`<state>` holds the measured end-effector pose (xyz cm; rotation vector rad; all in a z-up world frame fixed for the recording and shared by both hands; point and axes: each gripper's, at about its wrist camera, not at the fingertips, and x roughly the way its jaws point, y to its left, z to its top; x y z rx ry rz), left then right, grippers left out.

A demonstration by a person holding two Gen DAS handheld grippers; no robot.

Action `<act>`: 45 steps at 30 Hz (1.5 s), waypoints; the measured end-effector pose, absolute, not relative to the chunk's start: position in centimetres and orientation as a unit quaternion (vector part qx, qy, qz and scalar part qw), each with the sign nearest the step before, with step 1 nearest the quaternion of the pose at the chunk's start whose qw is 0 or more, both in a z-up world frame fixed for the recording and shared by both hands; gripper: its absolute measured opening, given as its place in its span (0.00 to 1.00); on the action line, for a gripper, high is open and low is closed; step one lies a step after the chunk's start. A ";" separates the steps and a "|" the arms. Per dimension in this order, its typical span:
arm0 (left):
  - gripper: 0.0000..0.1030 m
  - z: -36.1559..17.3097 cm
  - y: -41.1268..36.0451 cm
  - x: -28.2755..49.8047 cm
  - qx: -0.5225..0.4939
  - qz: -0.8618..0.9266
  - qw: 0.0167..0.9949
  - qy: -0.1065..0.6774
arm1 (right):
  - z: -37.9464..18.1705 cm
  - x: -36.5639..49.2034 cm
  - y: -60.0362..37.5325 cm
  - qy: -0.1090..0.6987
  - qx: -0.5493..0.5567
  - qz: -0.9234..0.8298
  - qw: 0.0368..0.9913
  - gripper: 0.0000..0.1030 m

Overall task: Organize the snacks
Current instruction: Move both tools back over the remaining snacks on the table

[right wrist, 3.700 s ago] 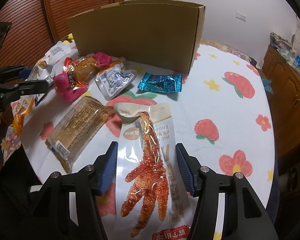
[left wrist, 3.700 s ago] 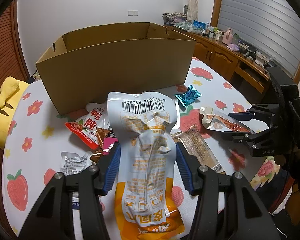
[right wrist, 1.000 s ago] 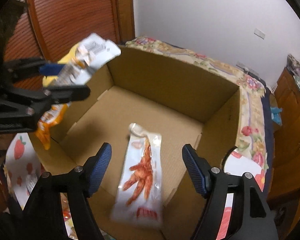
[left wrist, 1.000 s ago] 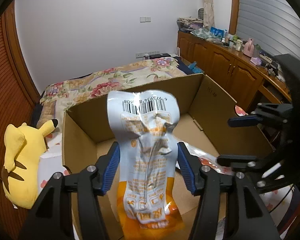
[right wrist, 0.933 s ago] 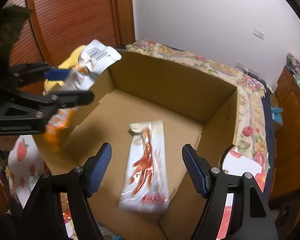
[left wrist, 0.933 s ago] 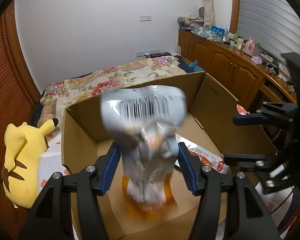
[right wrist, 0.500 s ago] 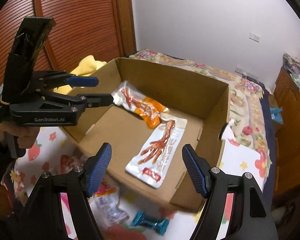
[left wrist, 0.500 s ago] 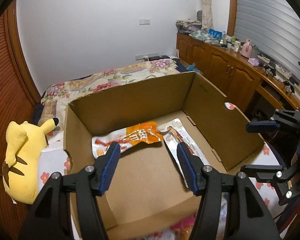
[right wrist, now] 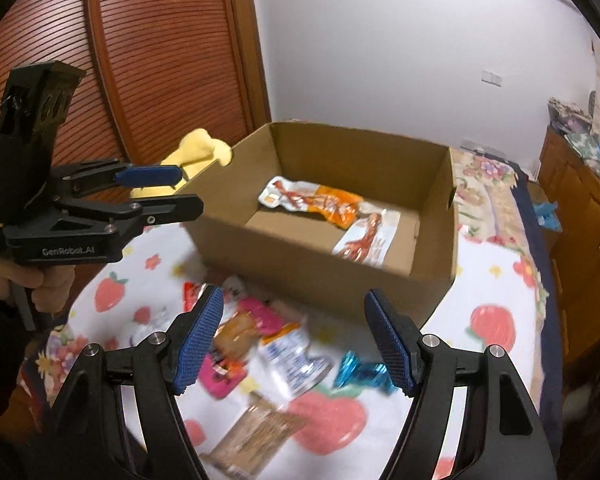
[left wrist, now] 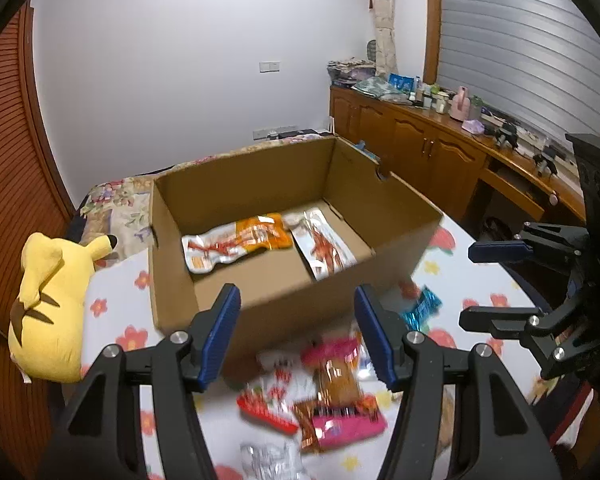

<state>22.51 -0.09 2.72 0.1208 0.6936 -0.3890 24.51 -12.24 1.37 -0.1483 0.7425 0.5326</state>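
An open cardboard box (left wrist: 396,204) (right wrist: 324,276) stands on the strawberry-print table. Inside it lie an orange-and-white snack pouch (left wrist: 236,242) (right wrist: 316,198) and a clear pack with a red chicken foot (left wrist: 324,250) (right wrist: 366,240). My left gripper (left wrist: 296,328) (right wrist: 168,190) is open and holds nothing, in front of the box's near wall. My right gripper (right wrist: 292,338) (left wrist: 484,284) is also open and bare, over the loose snacks. On the table before the box lie a pink pack (left wrist: 340,396) (right wrist: 256,318), a red-and-white pack (left wrist: 268,400), a blue wrapper (left wrist: 422,308) (right wrist: 364,372) and a brown bar (right wrist: 256,432).
A yellow plush toy (left wrist: 48,304) (right wrist: 200,148) lies left of the box. Behind it is a bed with a floral cover (left wrist: 116,200). Wooden cabinets with clutter (left wrist: 440,144) line the right wall. A hand (right wrist: 28,284) grips the left tool's handle.
Both packs were let go and now lie in the box. Both grippers have pulled back from over the box toward the near side, so the loose snacks on the table come into view.
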 end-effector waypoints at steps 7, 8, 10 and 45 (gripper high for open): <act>0.58 -0.8 1.8 19.2 0.048 -0.184 0.916 0.353 | -1.8 21.4 -11.8 0.370 -0.059 0.255 0.891 0.72; 0.58 -1.3 2.1 18.9 0.044 -0.183 0.915 0.357 | -2.4 21.0 -11.7 0.374 -0.056 0.256 0.890 0.72; 0.58 -2.7 2.7 18.2 0.039 -0.181 0.911 0.368 | -3.5 20.5 -11.6 0.383 -0.050 0.257 0.886 0.72; 0.69 -12.4 4.5 17.4 0.023 -0.125 0.889 0.440 | -11.3 17.9 -11.1 0.432 -0.049 0.211 0.876 0.71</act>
